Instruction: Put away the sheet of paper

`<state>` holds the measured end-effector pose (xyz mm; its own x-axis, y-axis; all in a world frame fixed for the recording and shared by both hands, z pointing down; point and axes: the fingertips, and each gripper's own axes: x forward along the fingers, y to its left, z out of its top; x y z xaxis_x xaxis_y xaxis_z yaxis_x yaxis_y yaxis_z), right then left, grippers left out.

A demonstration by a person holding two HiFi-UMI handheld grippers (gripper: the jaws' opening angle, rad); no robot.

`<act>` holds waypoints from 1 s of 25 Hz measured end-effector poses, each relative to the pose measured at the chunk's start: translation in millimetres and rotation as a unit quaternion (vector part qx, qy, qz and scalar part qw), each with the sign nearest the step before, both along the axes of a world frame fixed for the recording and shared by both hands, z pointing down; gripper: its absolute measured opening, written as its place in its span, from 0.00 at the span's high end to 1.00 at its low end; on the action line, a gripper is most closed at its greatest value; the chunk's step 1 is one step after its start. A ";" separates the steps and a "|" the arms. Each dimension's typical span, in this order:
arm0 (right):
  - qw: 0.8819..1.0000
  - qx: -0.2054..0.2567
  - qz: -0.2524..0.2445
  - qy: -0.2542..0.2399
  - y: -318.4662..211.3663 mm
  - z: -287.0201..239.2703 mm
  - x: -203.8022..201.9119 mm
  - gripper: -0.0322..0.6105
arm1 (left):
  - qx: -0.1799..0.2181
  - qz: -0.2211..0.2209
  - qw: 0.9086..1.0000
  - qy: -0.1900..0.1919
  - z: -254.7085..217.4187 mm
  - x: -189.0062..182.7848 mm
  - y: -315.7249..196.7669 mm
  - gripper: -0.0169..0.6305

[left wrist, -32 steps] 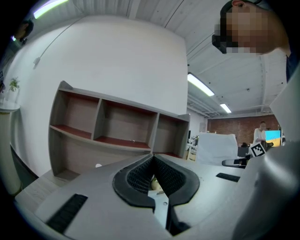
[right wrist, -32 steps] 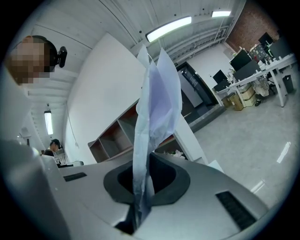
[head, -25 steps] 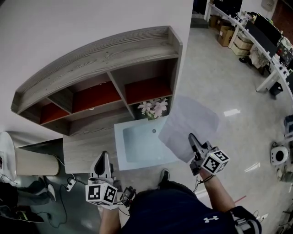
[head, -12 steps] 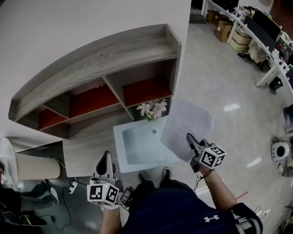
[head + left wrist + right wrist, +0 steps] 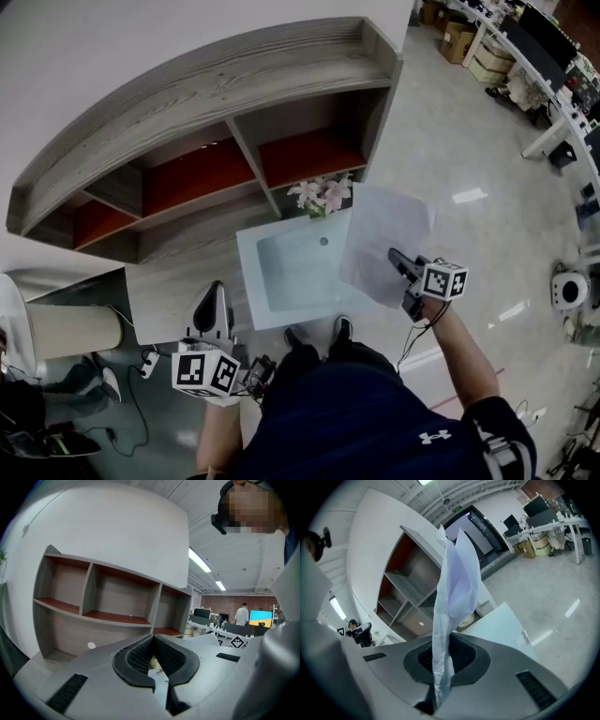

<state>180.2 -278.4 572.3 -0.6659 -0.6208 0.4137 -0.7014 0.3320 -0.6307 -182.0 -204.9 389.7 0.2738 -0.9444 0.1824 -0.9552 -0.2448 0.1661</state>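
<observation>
The right gripper is clenched on one edge of the sheet of paper, held above the right rim of a pale-blue tray beside pink flowers. The left gripper, jaws together and empty, hovers over the wooden counter below the shelf unit.

The shelf unit is open-fronted. Upright dividers split it into compartments that a gripper could enter from the front. Below it, the pale-blue tray lies open-topped on the tabletop. A pot of flowers stands at the tray's far edge, at the foot of the right-hand compartments. The sheet of paper, pinched in the right gripper, covers the tray's right edge. Right of the tabletop, the floor lies open.
</observation>
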 end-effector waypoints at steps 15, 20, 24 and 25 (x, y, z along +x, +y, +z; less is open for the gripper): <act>0.981 -0.177 -0.075 -0.006 4.4 106.8 -21.8 0.93 | -0.023 -0.046 0.999 -0.006 6.9 -39.8 32.5 0.95; 0.976 -0.199 -0.089 -0.010 0.6 126.9 -28.5 0.93 | -0.033 -0.059 0.998 -0.006 15.1 -42.7 42.5 0.95; 0.969 -0.223 -0.106 0.005 0.7 147.1 -30.1 0.93 | -0.040 -0.064 0.997 -0.005 18.4 -42.0 48.7 0.95; 0.968 -0.228 -0.109 0.009 -1.0 151.6 -31.3 0.93 | -0.041 -0.066 0.997 -0.005 18.3 -42.4 49.6 0.95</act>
